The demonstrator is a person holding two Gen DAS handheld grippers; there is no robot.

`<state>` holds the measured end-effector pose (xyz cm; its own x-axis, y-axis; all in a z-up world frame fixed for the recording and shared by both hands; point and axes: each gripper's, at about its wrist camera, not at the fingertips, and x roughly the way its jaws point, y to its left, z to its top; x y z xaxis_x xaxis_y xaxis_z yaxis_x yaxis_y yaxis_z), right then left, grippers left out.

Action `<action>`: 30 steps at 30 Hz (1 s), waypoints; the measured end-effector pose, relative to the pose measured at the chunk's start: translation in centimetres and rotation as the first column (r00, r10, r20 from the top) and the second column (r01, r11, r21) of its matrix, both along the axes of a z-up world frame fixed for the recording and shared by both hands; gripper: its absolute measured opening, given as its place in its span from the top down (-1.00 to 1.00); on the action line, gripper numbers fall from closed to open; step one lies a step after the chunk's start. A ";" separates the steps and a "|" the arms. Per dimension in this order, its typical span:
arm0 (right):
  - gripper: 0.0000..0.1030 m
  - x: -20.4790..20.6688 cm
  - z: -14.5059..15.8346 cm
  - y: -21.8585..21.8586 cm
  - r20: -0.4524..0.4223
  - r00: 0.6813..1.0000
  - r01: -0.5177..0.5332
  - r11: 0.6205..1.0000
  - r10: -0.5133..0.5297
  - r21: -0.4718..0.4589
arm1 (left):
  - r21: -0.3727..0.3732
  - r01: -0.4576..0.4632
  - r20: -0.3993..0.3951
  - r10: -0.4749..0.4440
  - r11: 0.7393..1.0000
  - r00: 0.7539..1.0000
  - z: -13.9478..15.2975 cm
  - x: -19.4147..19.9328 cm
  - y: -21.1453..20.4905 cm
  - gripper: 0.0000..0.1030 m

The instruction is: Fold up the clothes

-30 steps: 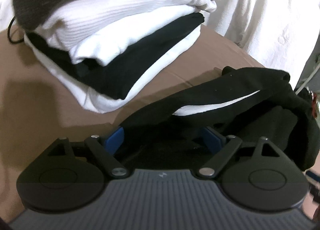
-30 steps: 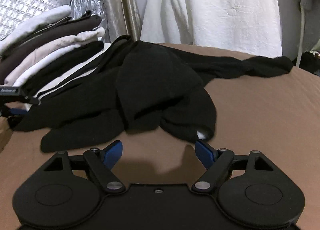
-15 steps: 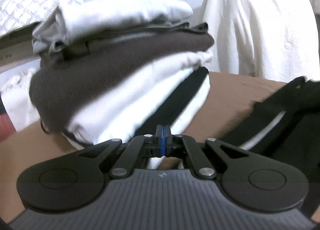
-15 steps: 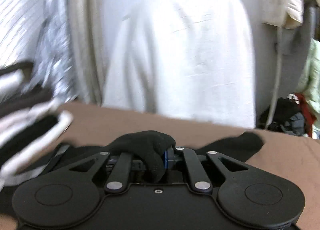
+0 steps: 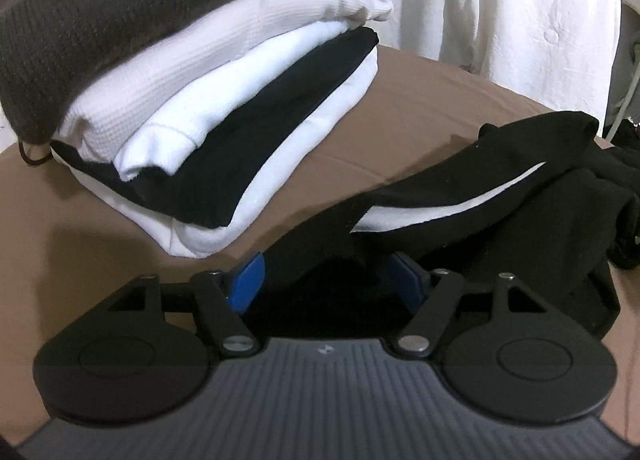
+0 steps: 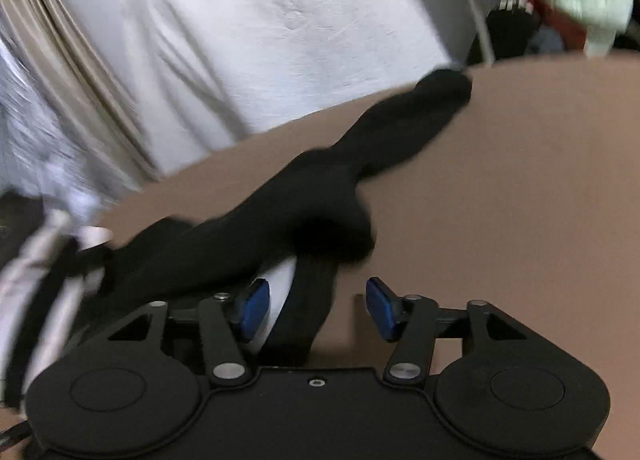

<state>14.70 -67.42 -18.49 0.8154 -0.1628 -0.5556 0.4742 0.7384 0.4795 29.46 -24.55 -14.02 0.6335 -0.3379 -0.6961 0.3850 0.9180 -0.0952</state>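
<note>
Now both tongs stand apart. Half a second ago each was pinched together, the right one on a bunch of black cloth; we take it that the garment has just been let go.

Left gripper point(image 5: 326, 280): blue pads spread wide at lower centre of its frame, the black garment point(image 5: 500, 220) lying between and beyond them. We cannot tell whether a pad touches the cloth. The garment runs toward the right edge, with a white stripe point(image 5: 448, 206) showing along a fold. It rests on the brown surface point(image 5: 420, 108), crumpled, not squared up.

Right gripper point(image 6: 318, 310): pads apart at lower centre. A strip of the black garment point(image 6: 312, 200) hangs or lies between them, nearer the left pad point(image 6: 252, 310); nothing is clamped. A twisted sleeve or leg point(image 6: 404, 128) trails to the upper right of that frame. The view is motion-blurred, so fine contact is not readable.

The stack of folded clothes point(image 5: 180, 72) fills the upper left of the left view, close beside the garment but apart from it. A white hanging cloth point(image 6: 260, 40) is behind.

Judgement: this was a reposition or spread, not a fold. The piece is still bunched; fresh grips at an edge or corners seem needed before any fold holds.
</note>
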 end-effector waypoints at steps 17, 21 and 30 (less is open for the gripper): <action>0.80 2.9 -3.2 6.7 0.004 0.990 -0.138 0.988 0.139 -0.073 | 0.041 0.052 0.040 -0.054 0.998 0.998 -1.5 -2.5 0.4 1.00; 0.81 2.2 -1.5 6.6 0.010 0.995 -0.100 0.985 0.103 -0.141 | 0.071 0.018 0.164 -0.030 0.997 0.986 0.1 -3.5 -0.1 1.00; 0.86 -6.5 10.6 5.4 0.057 0.994 -0.056 0.888 0.092 -0.456 | 0.004 -0.068 0.264 0.065 0.998 0.962 7.1 -3.7 4.7 1.00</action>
<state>8.21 -61.98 -7.87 0.8713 -0.3192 -0.3727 0.3852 0.9154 0.1166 25.74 -19.86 -6.95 0.8157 -0.2809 -0.5058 0.3331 0.9428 0.0135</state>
